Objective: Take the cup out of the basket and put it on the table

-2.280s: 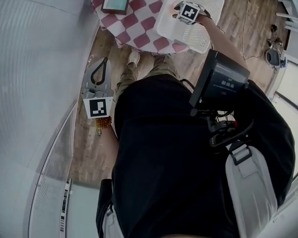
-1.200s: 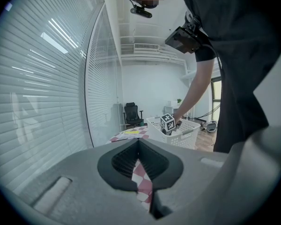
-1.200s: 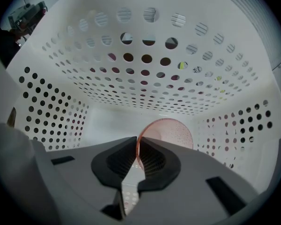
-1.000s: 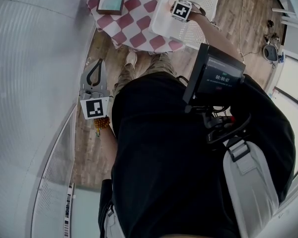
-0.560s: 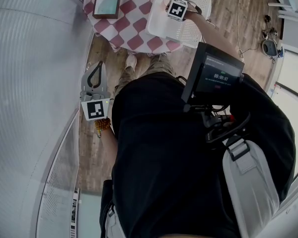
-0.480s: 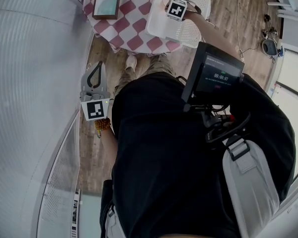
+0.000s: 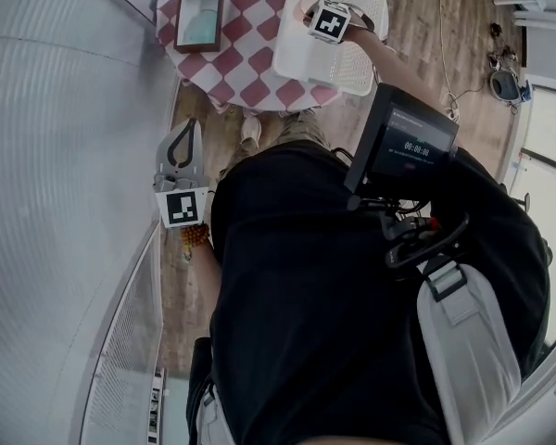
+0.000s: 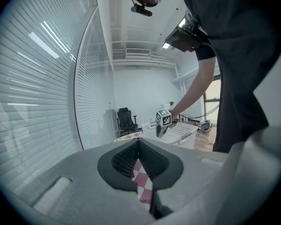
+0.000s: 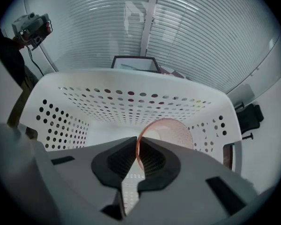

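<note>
The right gripper pinches only the thin rim of the cup inside the basket, so the cup may pivot, strike the perforated wall and slip free before reaching the table.

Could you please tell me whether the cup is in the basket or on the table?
In the basket: the right gripper pinches the cup by its rim, perforated walls around it.
</note>
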A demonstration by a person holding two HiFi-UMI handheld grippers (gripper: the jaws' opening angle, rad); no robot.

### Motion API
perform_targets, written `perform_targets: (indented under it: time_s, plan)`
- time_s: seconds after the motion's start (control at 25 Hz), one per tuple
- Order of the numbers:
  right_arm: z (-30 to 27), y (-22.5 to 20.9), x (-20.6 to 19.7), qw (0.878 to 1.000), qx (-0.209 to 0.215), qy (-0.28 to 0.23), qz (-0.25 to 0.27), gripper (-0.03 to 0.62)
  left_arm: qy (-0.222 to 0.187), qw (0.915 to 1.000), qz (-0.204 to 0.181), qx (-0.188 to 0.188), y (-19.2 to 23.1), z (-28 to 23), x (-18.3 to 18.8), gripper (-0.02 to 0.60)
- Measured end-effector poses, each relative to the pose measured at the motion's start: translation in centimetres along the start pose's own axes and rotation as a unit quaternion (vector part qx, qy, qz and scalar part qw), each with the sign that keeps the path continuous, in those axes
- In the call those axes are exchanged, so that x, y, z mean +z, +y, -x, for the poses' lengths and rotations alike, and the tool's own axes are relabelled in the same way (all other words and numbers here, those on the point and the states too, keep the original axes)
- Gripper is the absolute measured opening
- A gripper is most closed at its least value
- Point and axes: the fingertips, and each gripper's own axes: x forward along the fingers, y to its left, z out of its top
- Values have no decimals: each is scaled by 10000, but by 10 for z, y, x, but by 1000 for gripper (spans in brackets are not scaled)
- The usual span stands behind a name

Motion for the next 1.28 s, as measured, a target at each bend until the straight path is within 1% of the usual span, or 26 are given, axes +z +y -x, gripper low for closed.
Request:
perform_targets:
  time_s: [0.12, 0.28, 0.44, 0.6, 0.68, 0.84, 1.04, 1.28]
  plan:
    - [6, -1, 3, 9996, 10, -180, -238, 26, -48, 9999, -53, -103, 1, -7, 1, 5]
    - [31, -7, 12, 9988, -216, -412, -174, 26, -117, 9995, -100, -266, -1, -14, 11, 5]
    - [53, -8, 15, 9974, -299, -597, -270, 26, -144, 9988, -221, -422, -4, -24, 22, 5]
    - [59, -11, 18, 9957, -411, -748, -350, 26, -223, 9975, -344, -580, -2, -37, 19, 5]
    - [65, -15, 18, 9942, -489, -854, -427, 25, -230, 9970, -334, -652, -4, -42, 20, 5]
    - [89, -27, 27, 9895, -722, -1145, -509, 25, -296, 9956, -431, -772, -6, -50, 25, 5]
    - [139, -35, 30, 9805, -1021, -1542, -668, 25, -382, 9941, -455, -908, -20, -52, 51, 5]
    - [178, -40, 44, 9681, -1337, -1989, -725, 25, -444, 9914, -601, -1079, -21, -62, 58, 5]
